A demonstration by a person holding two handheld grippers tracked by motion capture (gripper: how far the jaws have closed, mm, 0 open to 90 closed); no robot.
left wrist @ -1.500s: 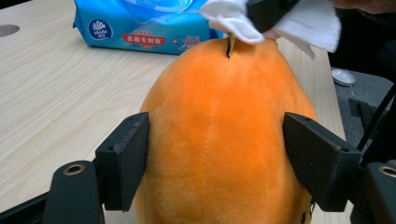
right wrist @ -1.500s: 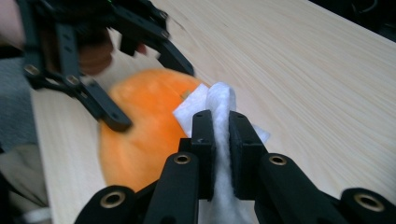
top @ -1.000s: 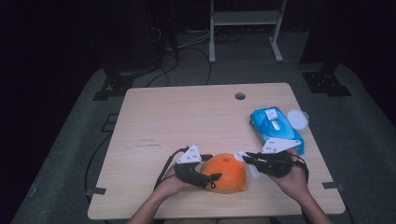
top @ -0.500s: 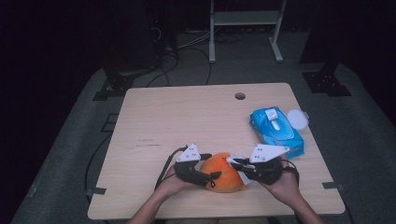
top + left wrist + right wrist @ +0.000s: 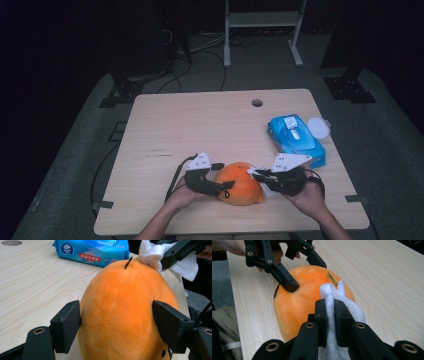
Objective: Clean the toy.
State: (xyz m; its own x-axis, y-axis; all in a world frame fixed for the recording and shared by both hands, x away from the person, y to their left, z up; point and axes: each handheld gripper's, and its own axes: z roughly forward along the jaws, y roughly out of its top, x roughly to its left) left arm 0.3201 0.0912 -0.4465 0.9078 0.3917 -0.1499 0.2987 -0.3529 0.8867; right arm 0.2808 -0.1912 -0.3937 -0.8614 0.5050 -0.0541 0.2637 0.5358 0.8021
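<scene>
Two tools at work on one orange plush toy (image 5: 240, 183) near the front edge of the tabletop (image 5: 210, 125): left tool (image 5: 226, 186) clamping the toy's sides between both pads, right tool (image 5: 253, 173) pinching a white wipe (image 5: 331, 293) tight and resting it against the toy's top. Wiping step under way, by the look of it. Next, likely drawing the wipe across the plush with light pressure while keeping the left clamp steady, well clear of the blue wipe pack (image 5: 296, 139) farther back on the right.
</scene>
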